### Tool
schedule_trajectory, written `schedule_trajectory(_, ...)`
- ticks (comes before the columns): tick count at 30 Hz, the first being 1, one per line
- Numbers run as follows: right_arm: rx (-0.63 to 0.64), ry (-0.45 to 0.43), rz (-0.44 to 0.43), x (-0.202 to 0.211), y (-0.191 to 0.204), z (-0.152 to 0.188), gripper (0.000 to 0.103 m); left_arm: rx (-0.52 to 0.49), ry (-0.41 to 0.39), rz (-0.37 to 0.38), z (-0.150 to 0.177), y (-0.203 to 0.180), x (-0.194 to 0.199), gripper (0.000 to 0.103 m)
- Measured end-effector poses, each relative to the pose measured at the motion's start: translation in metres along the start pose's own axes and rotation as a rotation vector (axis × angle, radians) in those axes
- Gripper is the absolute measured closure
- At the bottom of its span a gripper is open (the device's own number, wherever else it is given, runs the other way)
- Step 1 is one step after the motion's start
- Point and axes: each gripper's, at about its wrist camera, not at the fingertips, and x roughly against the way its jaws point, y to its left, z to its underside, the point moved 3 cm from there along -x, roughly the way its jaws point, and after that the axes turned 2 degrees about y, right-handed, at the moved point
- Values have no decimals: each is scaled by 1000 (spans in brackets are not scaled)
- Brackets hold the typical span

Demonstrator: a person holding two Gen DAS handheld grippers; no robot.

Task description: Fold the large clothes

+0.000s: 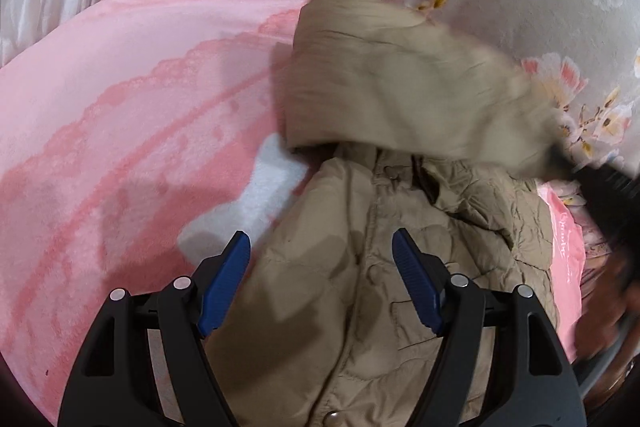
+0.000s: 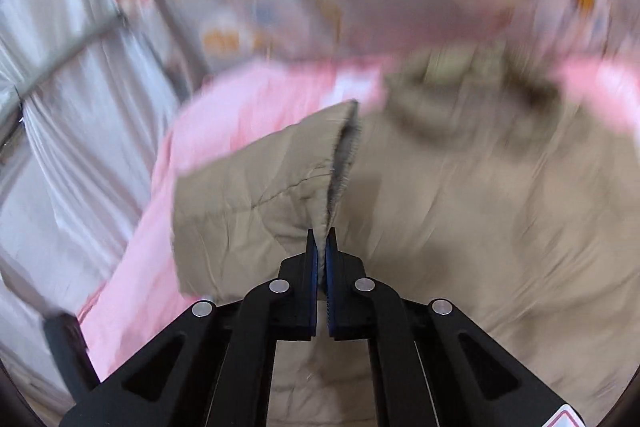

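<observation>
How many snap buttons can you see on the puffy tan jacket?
2 for sure on the jacket: one snap between the open left claw fingers, one metal snap at the bottom edge. More may hide under the lifted sleeve.

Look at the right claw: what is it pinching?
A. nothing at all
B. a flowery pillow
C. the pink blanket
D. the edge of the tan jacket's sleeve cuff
D: the right claw is closed tight on the cuff edge of the tan jacket, with the sleeve lifted over the pink blanket.
</observation>
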Motion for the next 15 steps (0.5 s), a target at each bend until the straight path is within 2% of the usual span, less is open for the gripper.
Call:
schedule_trajectory(2, 18, -50, 51, 19, -12, -25, 100, 3, 1, 43, -5, -8, 2, 32)
schedule_trajectory(5, 46, -101, 160, 39, -38, -49, 100, 36, 13, 194, -21, -24, 1, 32)
schedule_trajectory(8, 10, -101, 211, 47, -74, -60, 100, 130, 54, 333, -43, -36, -11, 32)
schedule_trajectory(11, -21, -96, 256, 50, -105, -59, 100, 192, 71, 395, -63, -50, -31, 32)
schedule_trajectory(15, -65, -91, 317, 54, -147, -50, 100, 245, 101, 422, -81, -64, -62, 32)
